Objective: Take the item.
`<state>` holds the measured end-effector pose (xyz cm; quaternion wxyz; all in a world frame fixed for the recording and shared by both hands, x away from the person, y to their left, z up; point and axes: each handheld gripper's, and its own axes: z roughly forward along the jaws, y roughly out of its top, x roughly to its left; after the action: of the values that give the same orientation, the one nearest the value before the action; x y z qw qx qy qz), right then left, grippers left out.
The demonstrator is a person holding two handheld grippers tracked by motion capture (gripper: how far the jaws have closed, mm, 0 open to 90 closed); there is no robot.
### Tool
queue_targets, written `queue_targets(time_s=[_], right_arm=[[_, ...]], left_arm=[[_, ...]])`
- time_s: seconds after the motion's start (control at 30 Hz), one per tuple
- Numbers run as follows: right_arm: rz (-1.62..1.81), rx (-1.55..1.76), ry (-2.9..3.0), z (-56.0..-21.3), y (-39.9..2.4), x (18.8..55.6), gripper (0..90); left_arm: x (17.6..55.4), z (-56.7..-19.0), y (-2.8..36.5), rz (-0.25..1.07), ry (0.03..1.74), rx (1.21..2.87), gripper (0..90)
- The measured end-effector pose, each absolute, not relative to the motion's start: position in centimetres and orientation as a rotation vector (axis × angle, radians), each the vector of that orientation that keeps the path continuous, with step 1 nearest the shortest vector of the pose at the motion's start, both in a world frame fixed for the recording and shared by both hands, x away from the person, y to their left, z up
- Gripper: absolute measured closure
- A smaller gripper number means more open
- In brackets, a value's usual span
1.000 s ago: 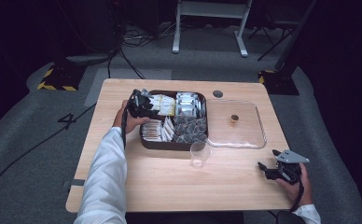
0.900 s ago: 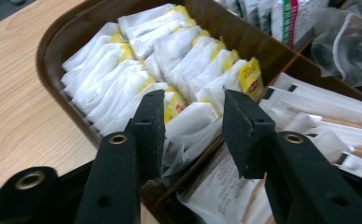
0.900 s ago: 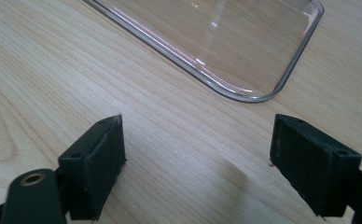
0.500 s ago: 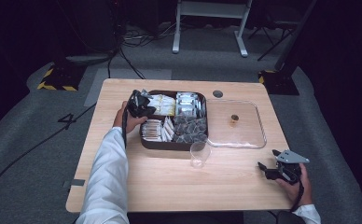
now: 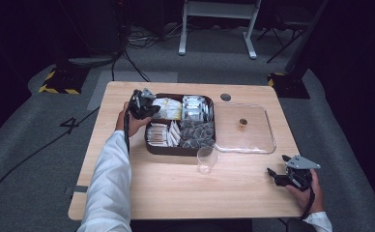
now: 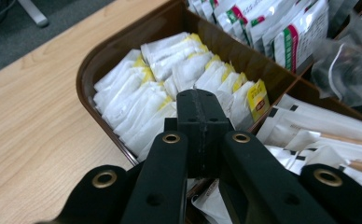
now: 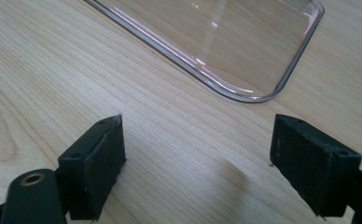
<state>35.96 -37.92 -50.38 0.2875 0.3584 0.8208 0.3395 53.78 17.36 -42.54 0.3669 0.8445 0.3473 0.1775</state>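
Left gripper (image 6: 201, 105), jaws just clamped together among white-and-yellow sachets (image 6: 179, 70) at the brown tray's (image 5: 149, 147) ten o'clock corner; right gripper (image 7: 195, 163) gapes empty over the table (image 5: 176, 193).

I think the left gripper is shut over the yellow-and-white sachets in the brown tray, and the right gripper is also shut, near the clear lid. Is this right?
Not quite. The right gripper is open: the right gripper view shows its jaws wide apart over bare table, near the clear lid. The left gripper is indeed shut over the sachets in the brown tray.
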Motion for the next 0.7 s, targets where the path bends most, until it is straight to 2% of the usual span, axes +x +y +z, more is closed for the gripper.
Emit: queue_targets(time_s=[0.7], right_arm=[[0.912, 0.964, 2.195, -50.4, -38.0, 36.0, 18.3]], left_arm=[[50.8, -38.2, 17.8, 0.513, 0.798, 2.074, 89.9]])
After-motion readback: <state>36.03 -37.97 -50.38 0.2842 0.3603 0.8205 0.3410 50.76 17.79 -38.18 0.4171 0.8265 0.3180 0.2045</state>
